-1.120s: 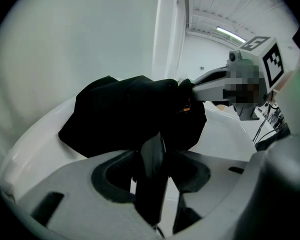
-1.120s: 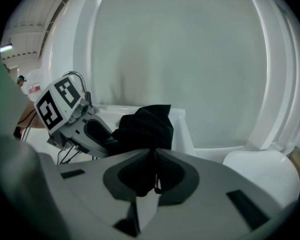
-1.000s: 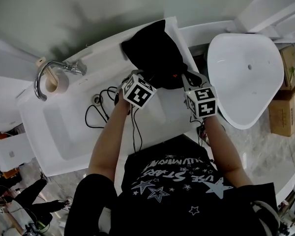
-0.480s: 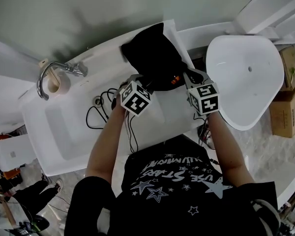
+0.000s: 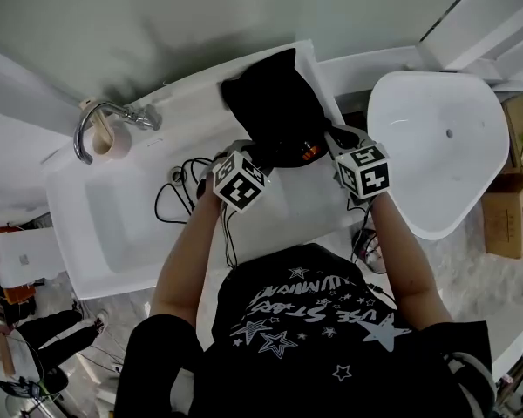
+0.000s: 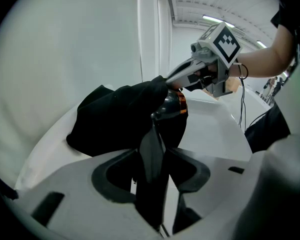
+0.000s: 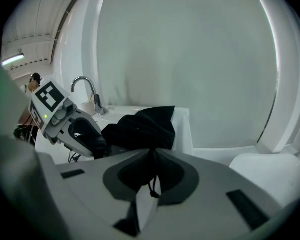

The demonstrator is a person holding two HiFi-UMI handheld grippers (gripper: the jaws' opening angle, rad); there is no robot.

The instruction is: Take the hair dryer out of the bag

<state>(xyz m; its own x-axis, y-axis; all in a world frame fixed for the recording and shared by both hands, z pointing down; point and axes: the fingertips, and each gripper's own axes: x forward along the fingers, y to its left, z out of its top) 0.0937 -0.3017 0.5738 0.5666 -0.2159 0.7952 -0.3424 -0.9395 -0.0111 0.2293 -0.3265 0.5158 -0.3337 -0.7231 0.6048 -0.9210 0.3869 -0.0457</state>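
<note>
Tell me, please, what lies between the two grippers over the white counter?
The mouth of the black bag, with the hair dryer, orange ring showing, partly out of it. The head view shows this, and the left gripper view as well.

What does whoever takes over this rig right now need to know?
Left gripper: shut on the hair dryer, on its handle.
Right gripper: shut on the bag, pinching the fabric at its mouth.
The bag lies on the white counter beside the basin.
Done: the handle and the orange-ringed part show outside the mouth.
Left: draw the hair dryer fully clear of the bag.
</note>
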